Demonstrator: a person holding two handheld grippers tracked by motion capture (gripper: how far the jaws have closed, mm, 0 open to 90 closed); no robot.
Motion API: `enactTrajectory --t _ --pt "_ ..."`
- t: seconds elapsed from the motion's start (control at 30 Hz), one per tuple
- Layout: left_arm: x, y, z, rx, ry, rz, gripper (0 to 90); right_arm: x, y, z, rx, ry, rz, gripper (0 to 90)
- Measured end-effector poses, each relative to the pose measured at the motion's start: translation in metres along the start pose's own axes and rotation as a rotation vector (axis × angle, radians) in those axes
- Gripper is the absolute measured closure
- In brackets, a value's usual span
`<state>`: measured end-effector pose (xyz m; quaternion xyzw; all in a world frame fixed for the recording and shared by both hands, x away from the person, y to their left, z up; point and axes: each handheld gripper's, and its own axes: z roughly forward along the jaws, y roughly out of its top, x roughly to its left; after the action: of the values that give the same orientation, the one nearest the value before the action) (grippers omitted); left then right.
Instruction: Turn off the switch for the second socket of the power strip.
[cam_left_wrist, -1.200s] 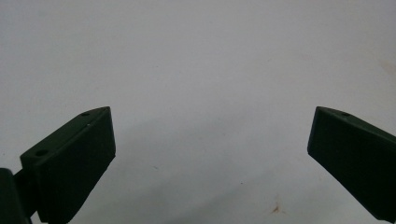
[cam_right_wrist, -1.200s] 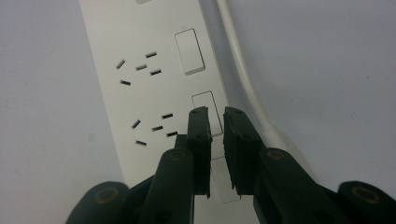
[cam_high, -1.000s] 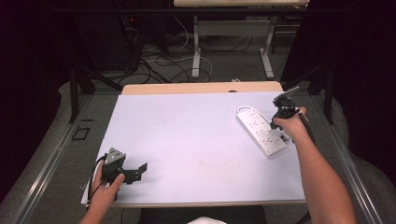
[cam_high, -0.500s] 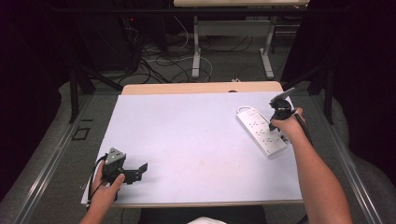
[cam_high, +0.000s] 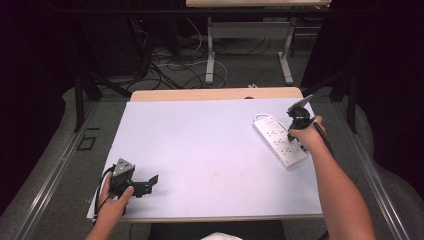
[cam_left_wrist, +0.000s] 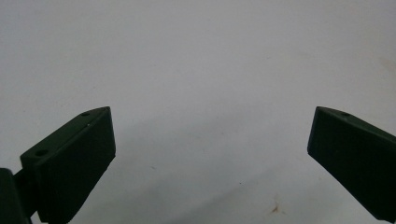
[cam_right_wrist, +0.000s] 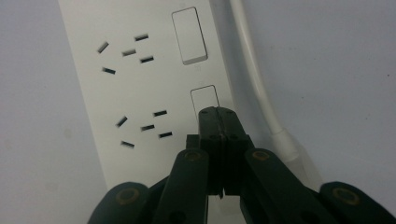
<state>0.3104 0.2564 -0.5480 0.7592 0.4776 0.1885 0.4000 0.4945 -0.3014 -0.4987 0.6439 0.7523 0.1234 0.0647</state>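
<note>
A white power strip (cam_high: 279, 140) lies at the right of the white table, its cord (cam_right_wrist: 254, 70) running off along one side. My right gripper (cam_high: 295, 121) points down over the strip's far end. In the right gripper view its jaws are shut with nothing between them, and the joined tips (cam_right_wrist: 218, 113) rest on a white rocker switch (cam_right_wrist: 205, 98). A second switch (cam_right_wrist: 189, 35) lies farther along the strip, beside two socket groups. My left gripper (cam_high: 147, 183) rests near the table's front left corner. In the left gripper view its jaws stand wide open over bare tabletop (cam_left_wrist: 210, 70).
The white table top (cam_high: 200, 145) has a wooden strip (cam_high: 215, 94) along its far edge. Beyond it, cables (cam_high: 170, 65) lie on the floor by another table's metal legs (cam_high: 210, 50). Dark curtains hang on both sides.
The right gripper has shifted a little over the strip's far end. The left hand and gripper have stayed where they were.
</note>
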Motion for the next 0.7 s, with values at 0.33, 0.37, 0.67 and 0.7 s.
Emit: enactTrajectory --t 0.33,0.37,0.67,0.7 --pt "0.0000 0.0000 0.0000 0.001 -0.001 0.002 1.0 0.0010 0.0001 0.0003 0.003 0.000 0.011 90.0" --pt "0.0000 0.0000 0.0000 0.001 -0.001 0.003 1.1 0.0010 -0.0007 0.0019 -0.026 -0.001 0.013 90.0" --pt "-0.0003 -0.0001 0.0003 0.003 -0.002 0.003 1.0 -0.0011 -0.0001 0.0013 -0.007 0.014 0.002 90.0" --pt "-0.0004 -0.0001 0.0003 0.003 -0.003 0.004 1.0 -0.0009 0.0001 0.0011 -0.002 0.010 0.003 90.0"
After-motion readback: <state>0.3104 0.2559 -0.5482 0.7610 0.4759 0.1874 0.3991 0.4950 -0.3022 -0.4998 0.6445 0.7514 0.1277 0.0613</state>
